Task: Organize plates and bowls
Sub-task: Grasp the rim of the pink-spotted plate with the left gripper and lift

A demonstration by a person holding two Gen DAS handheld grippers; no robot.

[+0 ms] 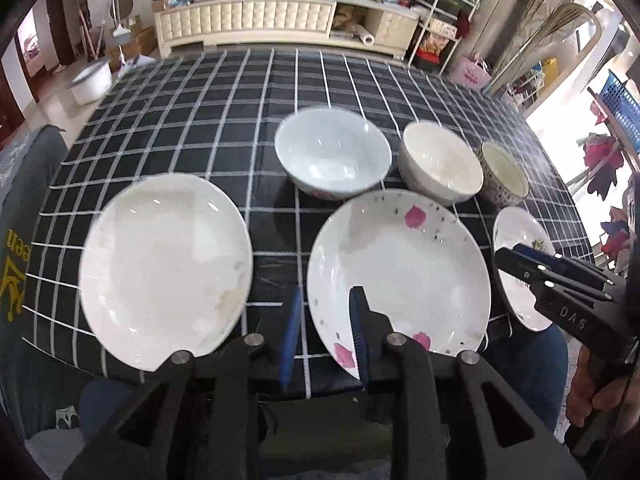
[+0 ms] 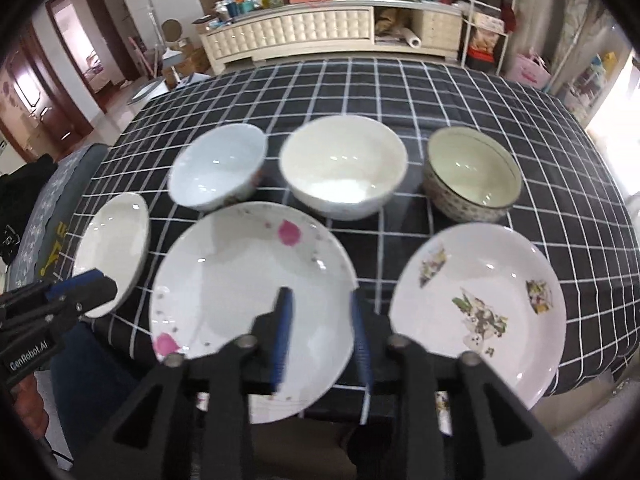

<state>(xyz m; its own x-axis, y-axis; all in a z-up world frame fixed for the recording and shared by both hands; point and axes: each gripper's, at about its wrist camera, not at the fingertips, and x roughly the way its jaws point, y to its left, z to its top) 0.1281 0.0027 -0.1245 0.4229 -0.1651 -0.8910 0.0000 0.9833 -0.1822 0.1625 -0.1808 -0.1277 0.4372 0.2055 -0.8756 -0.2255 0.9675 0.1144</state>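
Note:
Three plates lie along the near edge of the checked table: a plain white plate [image 1: 166, 268] [image 2: 114, 250] on the left, a pink-petal plate [image 1: 400, 272] [image 2: 248, 304] in the middle, a leaf-patterned plate [image 2: 480, 312] [image 1: 520, 264] on the right. Behind them stand a pale blue bowl [image 1: 332, 152] [image 2: 216, 168], a cream bowl [image 1: 440, 162] [image 2: 342, 166] and a speckled bowl [image 2: 472, 174] [image 1: 504, 174]. My left gripper [image 1: 326, 300] is open and empty, straddling the petal plate's left rim. My right gripper [image 2: 320, 300] is open and empty at the petal plate's right rim.
The black-and-white checked tablecloth [image 1: 200, 120] covers the table, bare behind the bowls. A cream cabinet [image 1: 248, 20] with clutter stands beyond the far edge. A chair [image 1: 24, 208] sits at the left side. A metal rack [image 2: 484, 12] stands at the back right.

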